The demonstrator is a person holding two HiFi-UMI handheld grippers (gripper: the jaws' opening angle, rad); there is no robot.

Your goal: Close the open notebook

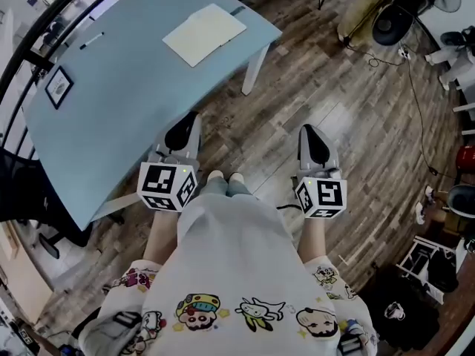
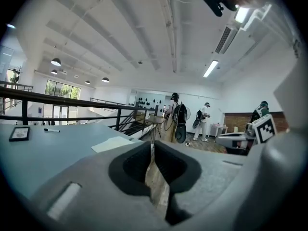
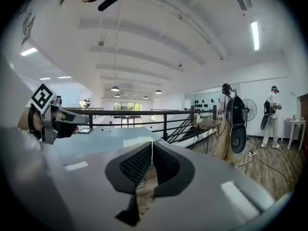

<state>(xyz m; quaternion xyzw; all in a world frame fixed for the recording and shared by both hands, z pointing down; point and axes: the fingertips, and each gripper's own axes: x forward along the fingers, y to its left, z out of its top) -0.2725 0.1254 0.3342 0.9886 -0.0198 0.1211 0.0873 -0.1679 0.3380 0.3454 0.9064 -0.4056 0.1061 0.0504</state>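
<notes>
On the wooden floor [image 1: 349,124], a step back from the furniture, the person stands with both tools held low at the waist. This reads as a waiting stance rather than a reach. The pale blue table [image 1: 111,110] runs off to the upper left in the head view, so its near corner sits just ahead of the left hand and the right hand is over bare floor.

The notebook [image 1: 204,34] lies flat at the table's far end, close to the edge above the white leg and well apart from both tools. It shows a cream face, and no crease or spine can be made out at this range. My judgement is that closing it has not begun, and the person must first step in along the table.

A black-framed card [image 1: 59,86] and a pen [image 1: 91,41] lie toward the railing side, clear of the notebook and unlikely to get in the way.

The left gripper [image 1: 185,128] points forward and slightly down. In its own view the dark pads are pressed together with only floor showing in the slit, so it carries nothing. The right gripper [image 1: 310,136] is tilted the same way, its ribbed pads are likewise closed against each other, and it touches nothing.
</notes>
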